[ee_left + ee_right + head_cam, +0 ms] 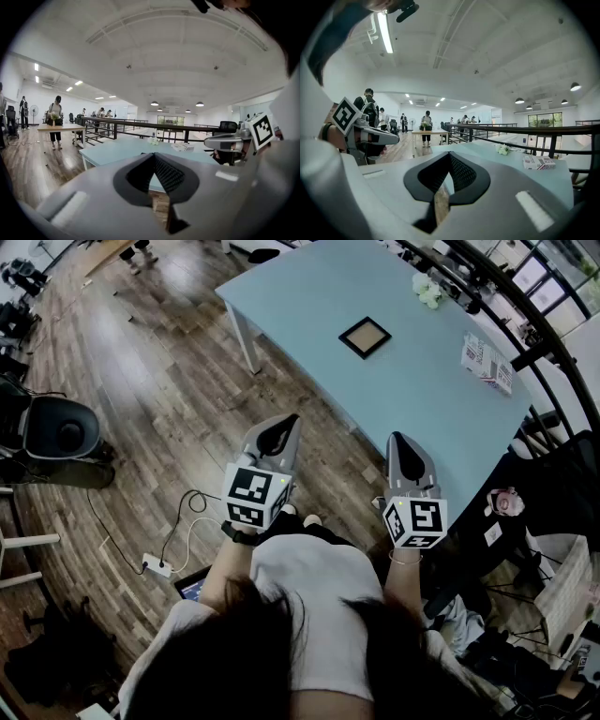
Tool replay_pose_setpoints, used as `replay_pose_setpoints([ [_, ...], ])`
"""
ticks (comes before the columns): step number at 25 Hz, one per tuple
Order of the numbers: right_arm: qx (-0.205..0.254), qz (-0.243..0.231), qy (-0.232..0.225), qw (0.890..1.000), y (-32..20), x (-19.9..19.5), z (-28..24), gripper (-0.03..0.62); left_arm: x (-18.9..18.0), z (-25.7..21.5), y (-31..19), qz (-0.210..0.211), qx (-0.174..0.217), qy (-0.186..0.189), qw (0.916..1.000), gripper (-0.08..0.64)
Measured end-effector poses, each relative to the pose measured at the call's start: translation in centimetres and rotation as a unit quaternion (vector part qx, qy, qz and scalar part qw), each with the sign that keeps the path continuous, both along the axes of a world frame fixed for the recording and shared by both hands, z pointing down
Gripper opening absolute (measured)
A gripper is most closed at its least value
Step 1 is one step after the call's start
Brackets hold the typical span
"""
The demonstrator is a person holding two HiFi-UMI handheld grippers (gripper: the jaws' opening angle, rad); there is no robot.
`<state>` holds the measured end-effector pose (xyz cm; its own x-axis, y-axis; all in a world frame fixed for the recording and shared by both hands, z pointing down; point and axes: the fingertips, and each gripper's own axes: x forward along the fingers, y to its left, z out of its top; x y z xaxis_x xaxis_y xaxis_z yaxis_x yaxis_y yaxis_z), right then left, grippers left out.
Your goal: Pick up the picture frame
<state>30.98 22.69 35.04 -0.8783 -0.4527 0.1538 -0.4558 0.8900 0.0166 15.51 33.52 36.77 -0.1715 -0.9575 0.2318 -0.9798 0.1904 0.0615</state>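
The picture frame [365, 337], small, square and dark-edged with a tan middle, lies flat on the light blue table [309, 287] in the head view. Both grippers hang in front of the table's near edge, well short of the frame. My left gripper [289, 420] is over the wooden floor and its jaws are shut with nothing in them. Nearer the table's front corner, my right gripper [396, 438] is also shut and empty. The left gripper [153, 154] and right gripper [450, 153] both look level across the table top, and the frame does not show in either gripper view.
A bunch of white flowers [427, 287] and a printed box [487, 362] lie at the table's far side, next to a black railing [539, 343]. A black chair [56, 432] stands at the left. A power strip with cables [155, 566] lies on the floor. People stand at a far table [58, 127].
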Motion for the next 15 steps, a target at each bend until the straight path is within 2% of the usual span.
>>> replay_pose_setpoints([
  [8,-0.016,-0.016,-0.015,1.000,0.4,0.6,0.6,0.002,0.7,1.0,1.4,-0.030,0.003,0.003,0.9995,0.057],
  [15,-0.021,-0.045,-0.015,0.999,-0.1,-2.0,1.0,0.003,-1.4,1.3,1.0,-0.050,0.006,0.011,0.9987,0.058],
])
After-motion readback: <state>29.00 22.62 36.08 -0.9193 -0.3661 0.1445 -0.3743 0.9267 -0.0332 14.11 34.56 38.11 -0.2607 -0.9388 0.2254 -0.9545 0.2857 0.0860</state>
